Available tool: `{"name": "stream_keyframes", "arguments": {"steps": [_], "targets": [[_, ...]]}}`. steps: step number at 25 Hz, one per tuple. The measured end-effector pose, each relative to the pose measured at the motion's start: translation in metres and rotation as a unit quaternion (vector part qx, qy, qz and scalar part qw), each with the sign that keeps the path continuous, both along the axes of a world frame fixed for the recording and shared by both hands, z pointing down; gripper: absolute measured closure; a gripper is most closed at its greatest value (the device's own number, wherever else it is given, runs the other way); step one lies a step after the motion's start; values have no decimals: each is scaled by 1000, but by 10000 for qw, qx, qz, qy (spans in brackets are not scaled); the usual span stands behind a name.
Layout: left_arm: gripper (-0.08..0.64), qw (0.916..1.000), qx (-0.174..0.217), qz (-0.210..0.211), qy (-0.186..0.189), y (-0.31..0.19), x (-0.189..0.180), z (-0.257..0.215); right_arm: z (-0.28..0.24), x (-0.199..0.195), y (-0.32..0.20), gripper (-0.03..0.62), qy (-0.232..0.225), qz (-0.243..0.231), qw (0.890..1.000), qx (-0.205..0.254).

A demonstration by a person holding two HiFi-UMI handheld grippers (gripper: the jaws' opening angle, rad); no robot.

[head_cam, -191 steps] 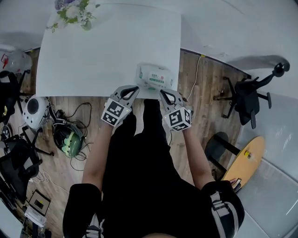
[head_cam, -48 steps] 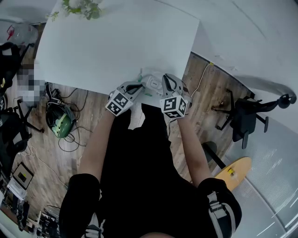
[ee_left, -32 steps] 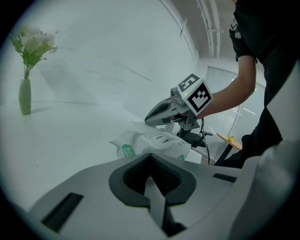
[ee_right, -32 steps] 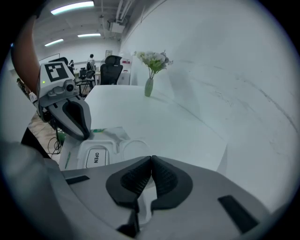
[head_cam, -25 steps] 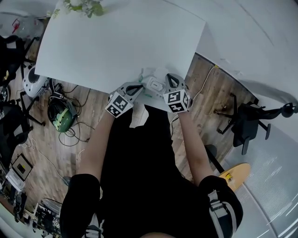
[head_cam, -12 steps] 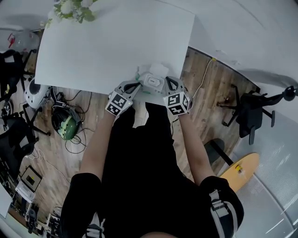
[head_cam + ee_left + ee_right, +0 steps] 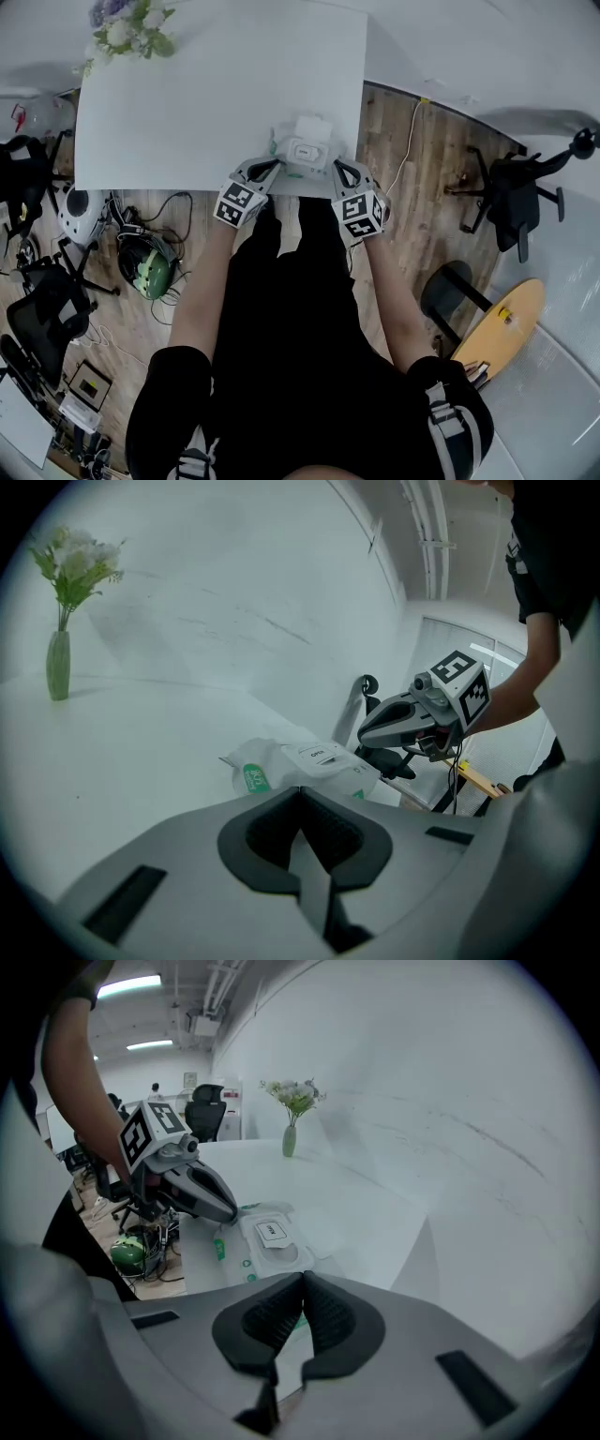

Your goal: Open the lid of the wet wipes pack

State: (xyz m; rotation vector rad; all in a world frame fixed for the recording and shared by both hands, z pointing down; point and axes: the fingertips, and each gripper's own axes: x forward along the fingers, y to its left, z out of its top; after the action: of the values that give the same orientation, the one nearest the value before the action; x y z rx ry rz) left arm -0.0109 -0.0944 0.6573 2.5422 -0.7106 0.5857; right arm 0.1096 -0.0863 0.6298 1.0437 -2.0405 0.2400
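Observation:
The wet wipes pack (image 7: 304,150) is white with green print and lies at the near edge of the white table (image 7: 187,103). Its rigid lid (image 7: 317,754), labelled OPEN, looks flat on the pack top (image 7: 272,1233). My left gripper (image 7: 267,169) sits at the pack's near left corner, jaws shut and empty (image 7: 300,794). My right gripper (image 7: 338,169) sits at the near right corner, likewise shut on nothing (image 7: 302,1279). Each gripper shows in the other's view: the right one (image 7: 394,726), the left one (image 7: 202,1194), its tip close beside the pack.
A vase of flowers (image 7: 125,26) stands at the table's far left corner. Around the table are wooden floor, office chairs (image 7: 511,197), a helmet (image 7: 150,272) with cables on the left, and a round yellow board (image 7: 492,328) on the right.
The pack lay crosswise 7.6 s ago and now lies lengthwise between the grippers. Over the last second the head view swung; both grippers stayed shut beside the pack.

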Motion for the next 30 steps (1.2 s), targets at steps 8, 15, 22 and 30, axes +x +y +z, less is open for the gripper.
{"name": "stream_keyframes", "arguments": {"steps": [8,15,22,30], "targets": [[537,9996,127,246,43,17,-2,-18,-6,-4,30,577,-128,256,9996,79],[537,9984,293,482,16,31,-6,-38,-17,-10,51,577,-167,455,9985,239],[537,9972,287,692,-26,50,-20,-55,-35,-15,64,577,-280,723,9962,387],[537,9966,391,726,-73,54,-35,-73,-49,-15,70,577,-341,866,9945,478]]}}
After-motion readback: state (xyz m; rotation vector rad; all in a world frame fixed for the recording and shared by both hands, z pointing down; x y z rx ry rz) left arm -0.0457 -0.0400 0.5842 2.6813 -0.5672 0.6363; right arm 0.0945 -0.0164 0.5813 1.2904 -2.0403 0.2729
